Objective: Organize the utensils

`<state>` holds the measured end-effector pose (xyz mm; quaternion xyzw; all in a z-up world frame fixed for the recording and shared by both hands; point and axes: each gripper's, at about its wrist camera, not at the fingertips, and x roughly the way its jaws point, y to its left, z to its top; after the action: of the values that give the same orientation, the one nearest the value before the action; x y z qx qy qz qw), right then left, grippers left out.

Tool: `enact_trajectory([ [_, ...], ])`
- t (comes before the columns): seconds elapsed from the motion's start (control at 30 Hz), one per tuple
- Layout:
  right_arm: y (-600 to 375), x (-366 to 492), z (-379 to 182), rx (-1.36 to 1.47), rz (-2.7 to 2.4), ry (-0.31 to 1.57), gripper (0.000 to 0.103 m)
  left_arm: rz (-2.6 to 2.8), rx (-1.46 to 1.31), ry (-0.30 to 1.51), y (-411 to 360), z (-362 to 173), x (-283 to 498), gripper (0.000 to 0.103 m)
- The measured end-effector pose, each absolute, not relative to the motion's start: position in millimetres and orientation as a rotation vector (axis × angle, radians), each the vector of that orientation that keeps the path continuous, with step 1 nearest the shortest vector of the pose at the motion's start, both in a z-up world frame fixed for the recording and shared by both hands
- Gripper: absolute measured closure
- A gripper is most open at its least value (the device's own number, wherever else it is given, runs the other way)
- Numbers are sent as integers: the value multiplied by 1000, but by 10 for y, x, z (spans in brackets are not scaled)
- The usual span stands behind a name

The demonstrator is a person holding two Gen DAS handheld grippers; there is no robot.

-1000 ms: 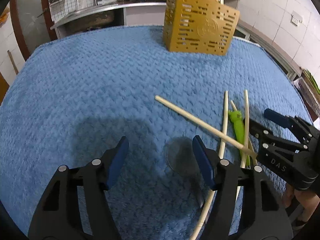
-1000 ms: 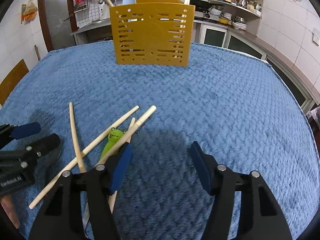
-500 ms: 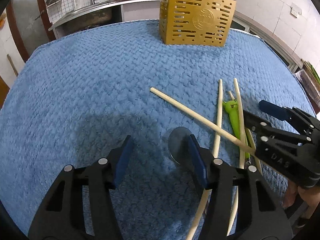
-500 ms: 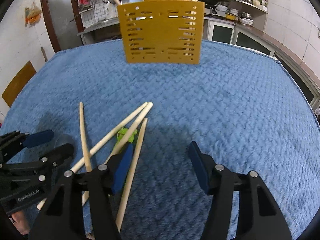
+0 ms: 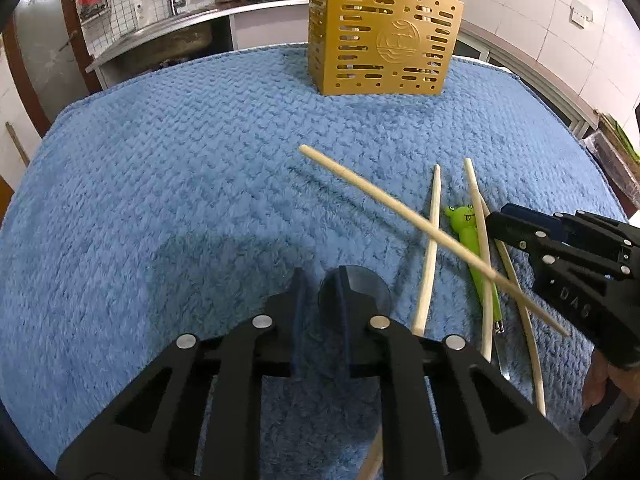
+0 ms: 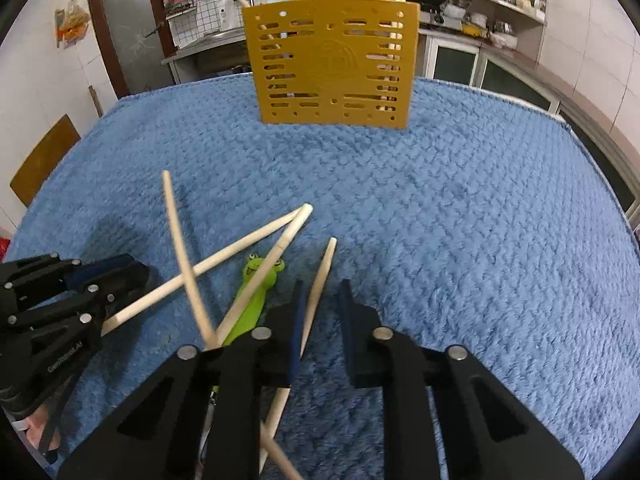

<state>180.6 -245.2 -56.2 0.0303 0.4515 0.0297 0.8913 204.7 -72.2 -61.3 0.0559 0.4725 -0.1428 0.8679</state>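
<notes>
Several wooden chopsticks [image 5: 432, 236] and a green frog-handled utensil [image 5: 470, 240] lie crossed on the blue towel [image 5: 180, 184]. My left gripper [image 5: 320, 296] has its jaws nearly closed around a dark round disc [image 5: 360, 292] that lies on the towel. My right gripper [image 6: 320, 312] has narrowed its jaws beside a chopstick [image 6: 316, 280] that runs along the left finger; I cannot tell whether it is gripped. The frog utensil [image 6: 256, 288] lies just left of it. The yellow perforated utensil caddy [image 6: 332, 64] stands at the far side and holds a few chopsticks.
The caddy also shows in the left wrist view [image 5: 384, 40]. The right gripper body [image 5: 580, 272] is at the right of that view, and the left gripper body [image 6: 60, 308] is at the left of the right wrist view. A kitchen counter and shelves lie behind.
Both grippers' jaws have closed from wide open to nearly shut. The left one closed around the dark disc. The chopsticks shifted and the right gripper moved in over them.
</notes>
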Motion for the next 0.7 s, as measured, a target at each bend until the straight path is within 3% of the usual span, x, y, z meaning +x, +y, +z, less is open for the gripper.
enact_trajectory([
  [0.3,-2381,2016,-591,58,52,1018,86,-320,87,1017,-688,-615,2100,89],
  [0.43,-2394,1968,-592,43,75,985,93,-332,58,1030,-641,-606,2103,86],
  [0.7,-2607,1932,-566,71,46,968,95,-356,0,1068,-590,-612,2164,79],
])
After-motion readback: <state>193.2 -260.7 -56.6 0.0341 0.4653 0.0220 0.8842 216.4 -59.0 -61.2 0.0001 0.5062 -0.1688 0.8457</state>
